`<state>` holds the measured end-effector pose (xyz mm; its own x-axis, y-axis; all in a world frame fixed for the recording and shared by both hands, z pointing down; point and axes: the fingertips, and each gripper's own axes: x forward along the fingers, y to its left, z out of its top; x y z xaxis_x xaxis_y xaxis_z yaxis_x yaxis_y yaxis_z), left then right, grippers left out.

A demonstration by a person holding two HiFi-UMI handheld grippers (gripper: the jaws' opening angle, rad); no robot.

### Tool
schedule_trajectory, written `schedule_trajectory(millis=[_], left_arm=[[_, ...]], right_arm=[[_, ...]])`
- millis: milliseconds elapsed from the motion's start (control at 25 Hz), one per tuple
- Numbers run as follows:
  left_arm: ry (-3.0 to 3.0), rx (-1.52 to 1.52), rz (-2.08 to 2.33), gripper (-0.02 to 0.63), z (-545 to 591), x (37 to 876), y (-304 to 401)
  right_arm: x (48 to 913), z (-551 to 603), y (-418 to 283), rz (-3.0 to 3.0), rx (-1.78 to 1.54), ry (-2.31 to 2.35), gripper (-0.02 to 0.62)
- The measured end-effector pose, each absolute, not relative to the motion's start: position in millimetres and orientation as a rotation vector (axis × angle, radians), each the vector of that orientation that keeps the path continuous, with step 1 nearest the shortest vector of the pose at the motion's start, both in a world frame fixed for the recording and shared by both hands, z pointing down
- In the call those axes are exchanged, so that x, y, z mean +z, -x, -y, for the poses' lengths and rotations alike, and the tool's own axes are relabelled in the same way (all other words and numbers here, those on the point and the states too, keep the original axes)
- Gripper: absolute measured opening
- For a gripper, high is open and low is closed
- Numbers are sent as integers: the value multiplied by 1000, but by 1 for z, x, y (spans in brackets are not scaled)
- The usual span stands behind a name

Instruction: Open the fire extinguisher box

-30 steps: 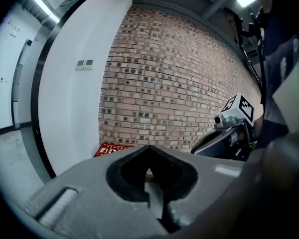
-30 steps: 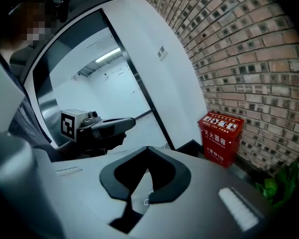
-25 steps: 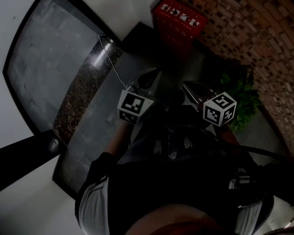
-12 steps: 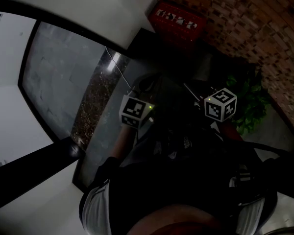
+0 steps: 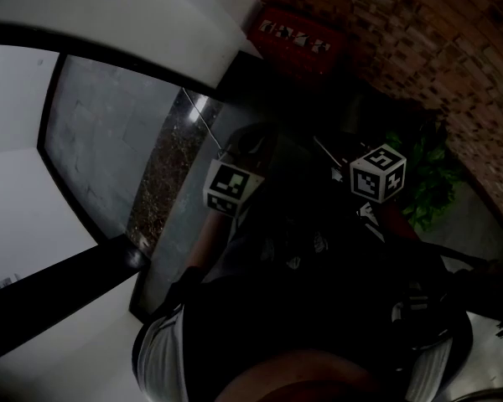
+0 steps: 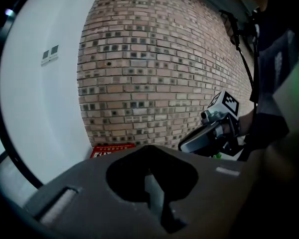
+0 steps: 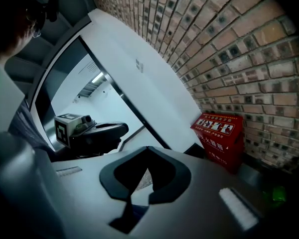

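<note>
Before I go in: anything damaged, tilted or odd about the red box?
Nothing stands out. The red rectangular fire extinguisher box stands upright and looks shut against the brick wall; no dents or spills show.

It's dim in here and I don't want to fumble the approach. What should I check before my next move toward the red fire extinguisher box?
1. Box in sight: ok. The red fire extinguisher box stands against the brick wall, ahead of both grippers.
2. Left gripper free: ok. Jaws together, nothing between them.
3. Right gripper free: ok. Jaws together, nothing between them.
4. Grippers at the box: not ok. Both are short of it, touching nothing.
5. Latch or handle located: cannot tell. The box front is too dim and small to show one.
</note>
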<state>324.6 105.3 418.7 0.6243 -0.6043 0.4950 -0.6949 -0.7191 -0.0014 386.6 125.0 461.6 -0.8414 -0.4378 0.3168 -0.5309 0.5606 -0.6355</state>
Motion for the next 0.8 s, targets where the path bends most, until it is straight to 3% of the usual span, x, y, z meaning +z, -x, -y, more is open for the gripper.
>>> schedule_trajectory(millis=[800], left_arm=[[-2789, 618, 745, 0, -6, 428, -361]], right_arm=[[460, -58, -426, 2518, 1161, -1216, 2]])
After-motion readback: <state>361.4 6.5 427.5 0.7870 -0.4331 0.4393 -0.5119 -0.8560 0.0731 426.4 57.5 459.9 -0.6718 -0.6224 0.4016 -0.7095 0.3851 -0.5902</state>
